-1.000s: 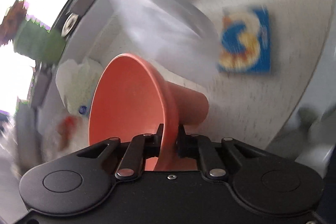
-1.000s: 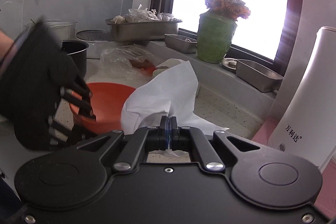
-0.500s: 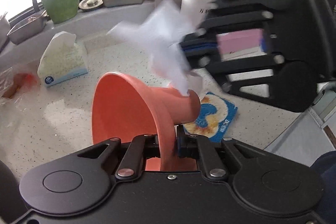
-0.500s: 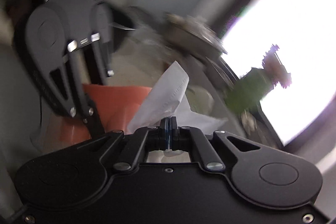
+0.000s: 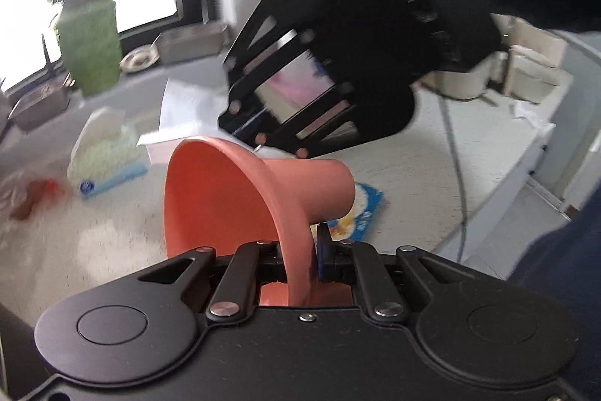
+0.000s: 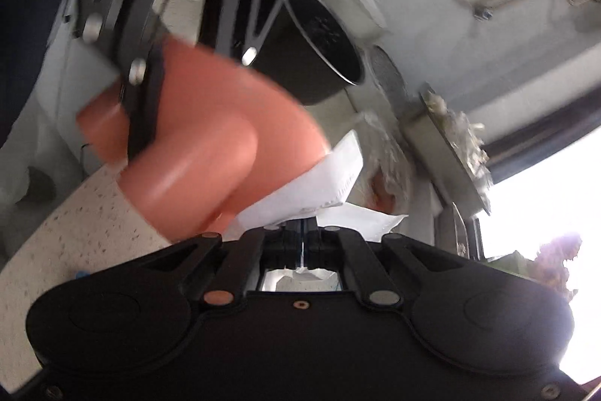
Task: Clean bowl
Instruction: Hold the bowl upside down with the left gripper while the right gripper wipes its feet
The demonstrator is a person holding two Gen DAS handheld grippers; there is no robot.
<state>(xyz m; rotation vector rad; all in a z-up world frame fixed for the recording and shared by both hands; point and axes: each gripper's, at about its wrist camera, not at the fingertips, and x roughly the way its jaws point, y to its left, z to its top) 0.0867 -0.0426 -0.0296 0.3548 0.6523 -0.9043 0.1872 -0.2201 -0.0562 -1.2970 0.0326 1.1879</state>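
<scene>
Speckled desk (image 5: 432, 168) lies below while the left gripper (image 5: 300, 250) fingers pinch the orange bowl (image 5: 225, 198) rim, tilted sideways, and the right gripper (image 6: 302, 239) fingers pinch a white tissue (image 6: 323, 183) just beyond; press it firmly inside, sweeping round.

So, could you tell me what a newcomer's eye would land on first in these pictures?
First the orange bowl, tipped on its side in mid-air above the speckled counter, its rim pinched by the left gripper. Next the right gripper, shut on a white tissue right beside the bowl's outside. Behind them, a green vase of dried flowers stands on the bright window sill.
</scene>
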